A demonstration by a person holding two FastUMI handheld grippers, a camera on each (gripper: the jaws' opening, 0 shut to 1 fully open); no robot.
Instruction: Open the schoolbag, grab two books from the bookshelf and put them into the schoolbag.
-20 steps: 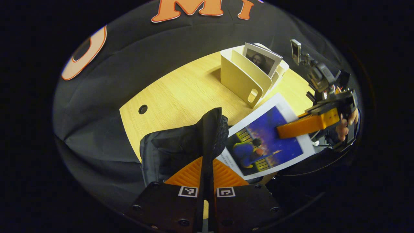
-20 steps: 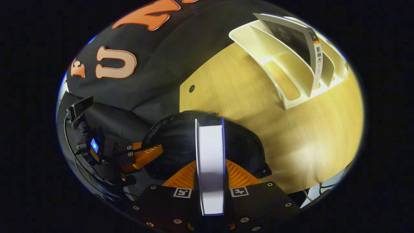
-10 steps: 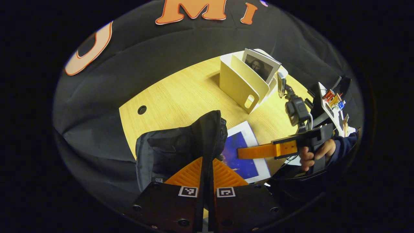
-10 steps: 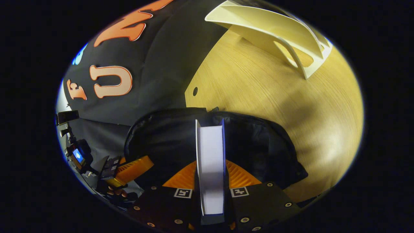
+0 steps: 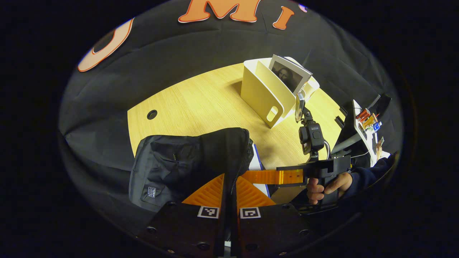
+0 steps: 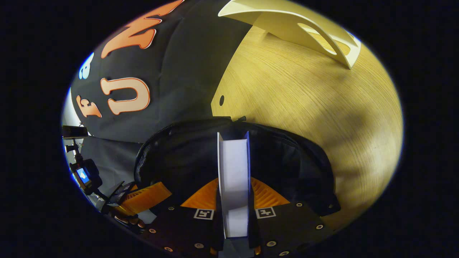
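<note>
Black schoolbag (image 5: 168,161), cream bookshelf (image 5: 265,93), pale wood-grain table (image 5: 200,104), white-paged blue-covered book (image 6: 233,172).

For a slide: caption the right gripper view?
Right gripper holds a book upright over the open schoolbag.

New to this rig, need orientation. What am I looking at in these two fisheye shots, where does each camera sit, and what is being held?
No robot arm here: a person holds a two-finger gripper in each hand, and a fisheye camera rides on each, looking along its fingers. In the left gripper view, the left gripper is shut on the edge of the black schoolbag, holding it open on the wooden table. The right gripper, with the person's hand, reaches into the bag. In the right gripper view, that gripper is shut on a book, edge-on above the bag opening. The cream bookshelf holds another book.
</note>
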